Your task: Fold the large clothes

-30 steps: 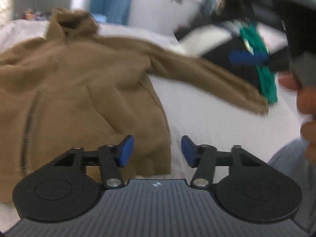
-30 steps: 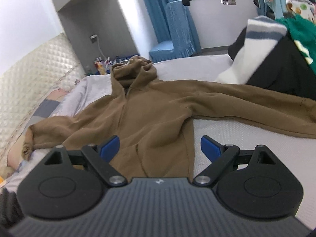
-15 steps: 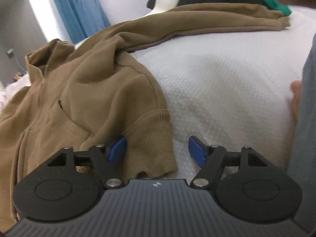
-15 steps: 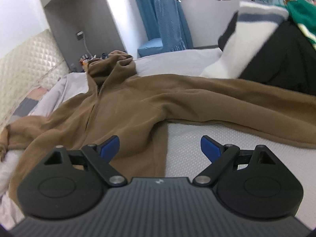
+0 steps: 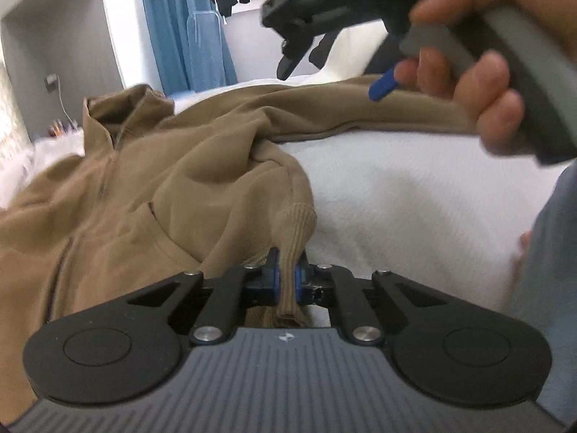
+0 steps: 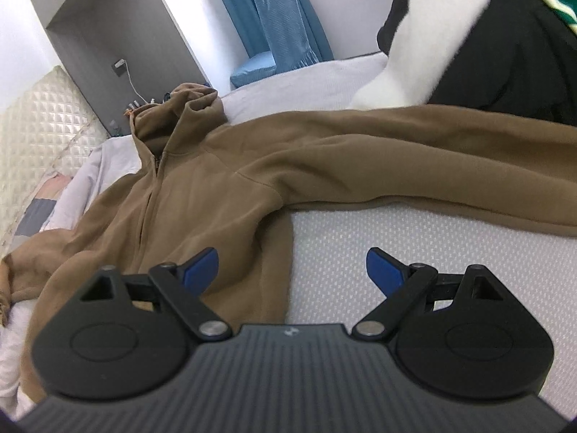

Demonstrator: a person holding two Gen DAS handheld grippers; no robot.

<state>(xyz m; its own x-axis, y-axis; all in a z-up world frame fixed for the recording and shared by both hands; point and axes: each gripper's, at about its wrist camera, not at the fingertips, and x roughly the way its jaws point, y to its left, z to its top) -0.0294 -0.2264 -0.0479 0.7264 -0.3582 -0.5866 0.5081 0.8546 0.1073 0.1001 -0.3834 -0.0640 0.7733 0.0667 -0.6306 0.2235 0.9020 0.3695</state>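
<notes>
jaws of left gripper [image 5: 286, 278], wide apart before, now clench hoodie [image 5: 173, 180] hem; right gripper [image 6: 292, 269] stays released.

No readable text in either view.
Only mark: small pale logo, no letters, on ribbed grey gripper body in both views, left gripper [image 5: 287, 280] and right gripper [image 6: 292, 267]. Too small to make out as a brand. Brown hoodie [image 6: 223, 195] shows no print or tag; bedsheet [image 6: 414, 252] plain.
</notes>
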